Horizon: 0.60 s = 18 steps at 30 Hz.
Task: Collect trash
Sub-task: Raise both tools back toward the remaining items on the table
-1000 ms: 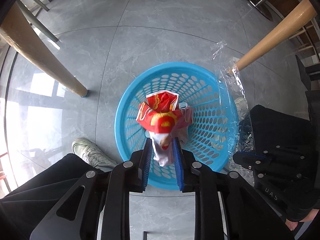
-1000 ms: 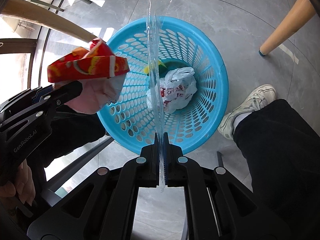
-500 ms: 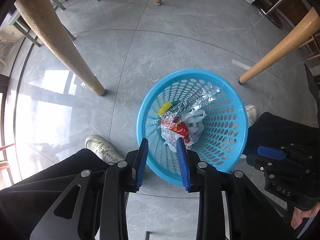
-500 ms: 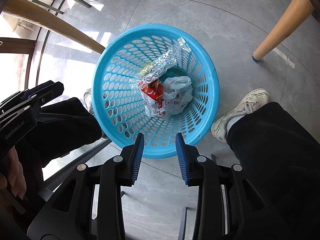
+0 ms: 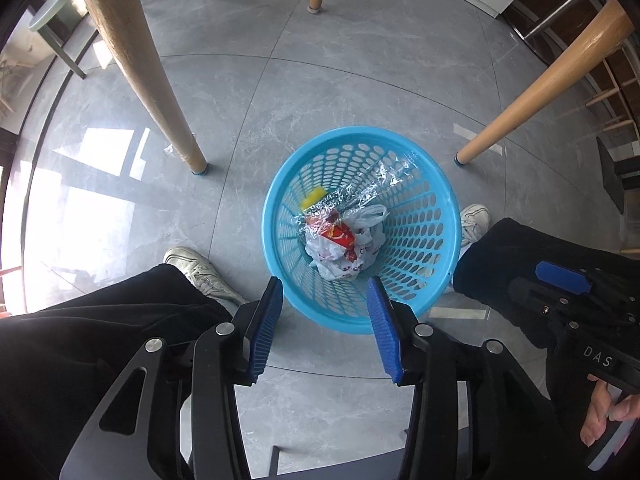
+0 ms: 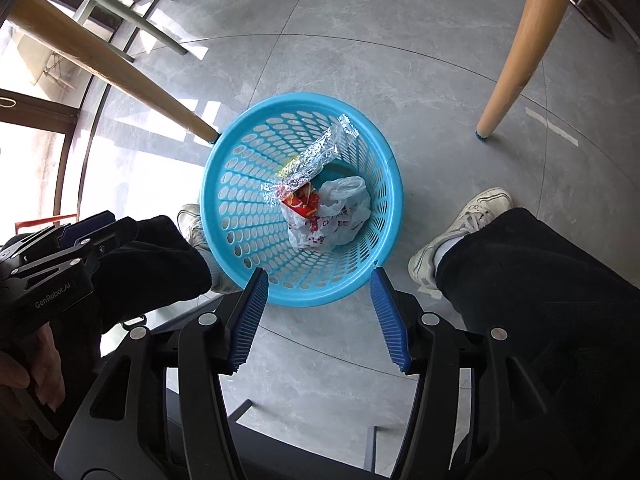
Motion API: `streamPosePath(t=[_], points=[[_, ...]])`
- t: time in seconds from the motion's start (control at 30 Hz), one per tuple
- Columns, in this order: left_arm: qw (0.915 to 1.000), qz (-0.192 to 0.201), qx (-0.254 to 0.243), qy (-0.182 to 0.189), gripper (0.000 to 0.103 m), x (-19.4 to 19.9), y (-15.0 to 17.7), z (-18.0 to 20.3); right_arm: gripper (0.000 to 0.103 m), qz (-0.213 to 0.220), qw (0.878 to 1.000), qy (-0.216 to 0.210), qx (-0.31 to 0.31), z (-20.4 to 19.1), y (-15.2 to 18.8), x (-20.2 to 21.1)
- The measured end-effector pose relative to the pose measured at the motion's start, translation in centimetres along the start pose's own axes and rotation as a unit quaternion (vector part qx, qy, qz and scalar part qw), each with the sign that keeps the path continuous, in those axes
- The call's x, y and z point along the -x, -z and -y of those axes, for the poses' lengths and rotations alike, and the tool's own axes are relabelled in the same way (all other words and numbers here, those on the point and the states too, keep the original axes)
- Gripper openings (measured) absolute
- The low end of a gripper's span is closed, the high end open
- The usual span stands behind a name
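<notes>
"GenRobot.AI" lettering on left hand-held gripper

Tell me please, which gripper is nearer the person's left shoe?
Left. The left gripper hovers just beside the left shoe; the right gripper hangs across the blue basket from it.

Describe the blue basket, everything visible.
The blue basket is round, light blue plastic, with walls perforated by oval holes and a solid rim. It stands upright on the grey tile floor, open-topped, between the person's shoes. Inside lie a clear crinkled wrapper, a red snack packet, a white plastic bag and something yellow. Neither gripper touches it.
</notes>
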<state>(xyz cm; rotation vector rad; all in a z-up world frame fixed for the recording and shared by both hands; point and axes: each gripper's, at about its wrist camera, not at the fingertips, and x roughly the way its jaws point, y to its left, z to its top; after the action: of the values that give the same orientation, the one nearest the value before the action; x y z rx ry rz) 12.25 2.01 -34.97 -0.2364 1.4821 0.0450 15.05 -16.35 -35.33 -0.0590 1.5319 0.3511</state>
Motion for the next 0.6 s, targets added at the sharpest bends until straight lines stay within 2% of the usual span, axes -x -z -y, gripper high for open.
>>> streamPosePath(t=[0.27,0.4,0.6], points=[[0.9982,0.050,-0.032,-0.008,0.052,4.5,2.6,0.8,0.065,0.063,0.998,-0.006,0.021,-0.8,2.8,6.1],[0.9960,0.081,-0.037,0.000,0.053,7.1,4.1,0.7,0.067,0.084,0.996,-0.015,0.026,-0.5,4.1,8.4],[0.9914,0.118,-0.056,-0.010,0.054,10.2,6.1,0.6,0.072,0.125,0.991,-0.022,0.036,-0.4,6.2,12.1]])
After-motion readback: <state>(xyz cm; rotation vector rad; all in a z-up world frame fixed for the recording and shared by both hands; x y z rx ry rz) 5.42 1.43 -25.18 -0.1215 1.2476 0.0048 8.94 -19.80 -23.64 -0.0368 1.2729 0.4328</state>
